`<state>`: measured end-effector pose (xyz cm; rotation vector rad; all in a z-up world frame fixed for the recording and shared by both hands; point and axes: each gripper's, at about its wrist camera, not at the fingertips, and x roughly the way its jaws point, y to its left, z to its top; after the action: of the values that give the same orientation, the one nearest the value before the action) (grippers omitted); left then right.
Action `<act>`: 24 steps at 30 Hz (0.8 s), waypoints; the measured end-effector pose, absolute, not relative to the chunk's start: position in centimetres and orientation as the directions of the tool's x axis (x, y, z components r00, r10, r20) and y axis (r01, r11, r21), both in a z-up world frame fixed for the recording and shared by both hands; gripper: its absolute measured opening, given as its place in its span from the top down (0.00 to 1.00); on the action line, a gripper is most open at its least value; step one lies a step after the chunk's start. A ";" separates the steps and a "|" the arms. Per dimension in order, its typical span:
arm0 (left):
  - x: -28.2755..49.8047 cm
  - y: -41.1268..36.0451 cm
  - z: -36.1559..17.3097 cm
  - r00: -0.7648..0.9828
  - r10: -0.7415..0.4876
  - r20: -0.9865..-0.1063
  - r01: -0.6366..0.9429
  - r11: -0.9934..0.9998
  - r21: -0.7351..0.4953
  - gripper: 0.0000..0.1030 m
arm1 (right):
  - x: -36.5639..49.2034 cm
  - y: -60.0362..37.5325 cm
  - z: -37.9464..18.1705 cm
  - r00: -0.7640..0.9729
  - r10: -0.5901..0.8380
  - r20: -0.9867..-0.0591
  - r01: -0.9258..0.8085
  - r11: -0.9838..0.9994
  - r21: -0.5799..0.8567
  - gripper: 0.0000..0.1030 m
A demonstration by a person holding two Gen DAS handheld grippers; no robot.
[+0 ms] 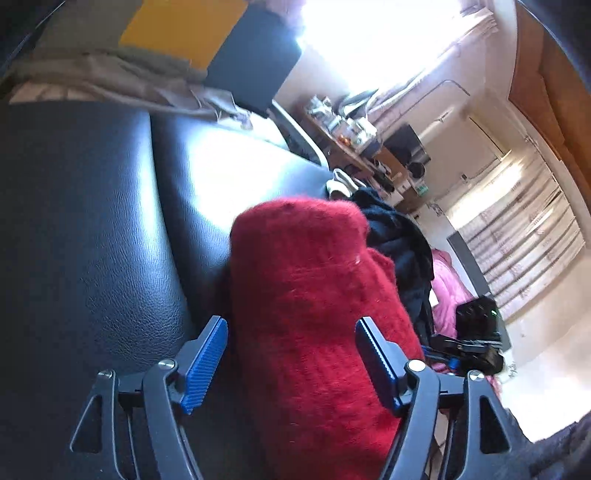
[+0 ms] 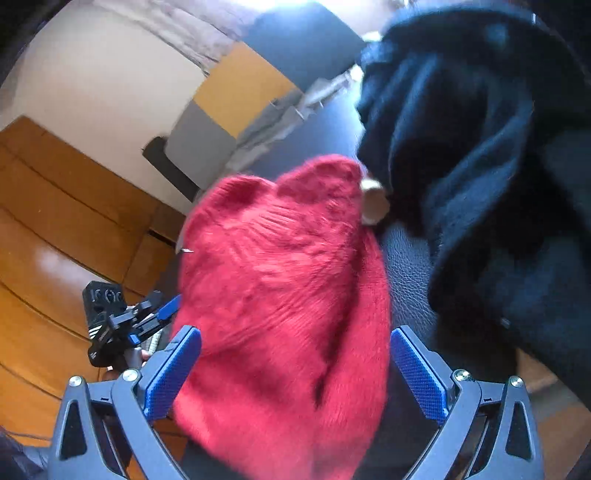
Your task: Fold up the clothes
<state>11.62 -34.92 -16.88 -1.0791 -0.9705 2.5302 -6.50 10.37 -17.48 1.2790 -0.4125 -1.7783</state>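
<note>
A fluffy red knitted garment point(image 1: 306, 295) lies bunched on the black leather sofa point(image 1: 92, 240). My left gripper point(image 1: 291, 325) is open, its blue pads point(image 1: 205, 365) standing on either side of the red bundle without squeezing it. In the right wrist view the same red garment point(image 2: 280, 288) sits between the wide-open fingers of my right gripper point(image 2: 295, 332), with a gap beside the right-hand pad point(image 2: 417, 373). Each gripper shows in the other's view: the right gripper point(image 1: 476, 343) past the garment, the left gripper point(image 2: 122, 325) at its left side.
A dark navy garment point(image 2: 480, 166) is heaped next to the red one, with a pink cloth point(image 1: 447, 291) beyond it. Beige fabric point(image 1: 110, 81) and yellow and dark cushions point(image 1: 177, 29) lie along the sofa back. A wooden floor point(image 2: 55, 221) lies beside the sofa, and a cluttered desk point(image 1: 351, 140) stands farther off.
</note>
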 end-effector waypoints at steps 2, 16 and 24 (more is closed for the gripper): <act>11.0 -35.2 -17.8 -0.688 0.499 -0.526 0.020 -0.713 -0.701 0.29 | -6.4 8.7 -17.5 -0.051 -0.818 -0.574 0.494 -0.520 0.697 0.00; 10.8 -33.2 -18.4 -0.683 0.463 -0.565 0.049 -0.742 -0.668 0.62 | -5.0 2.2 -16.1 -0.023 -0.714 -0.700 0.691 -0.518 0.505 0.46; 23.5 -36.2 -14.4 -0.816 0.266 -0.512 0.156 -0.753 -0.639 0.64 | -1.0 -3.8 -15.5 0.194 -0.762 -0.617 0.689 -0.341 0.639 0.48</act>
<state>23.53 -36.20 -14.43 -0.9286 -1.0786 2.7307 -1.02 -3.84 -15.54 1.2164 -0.0828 -1.4857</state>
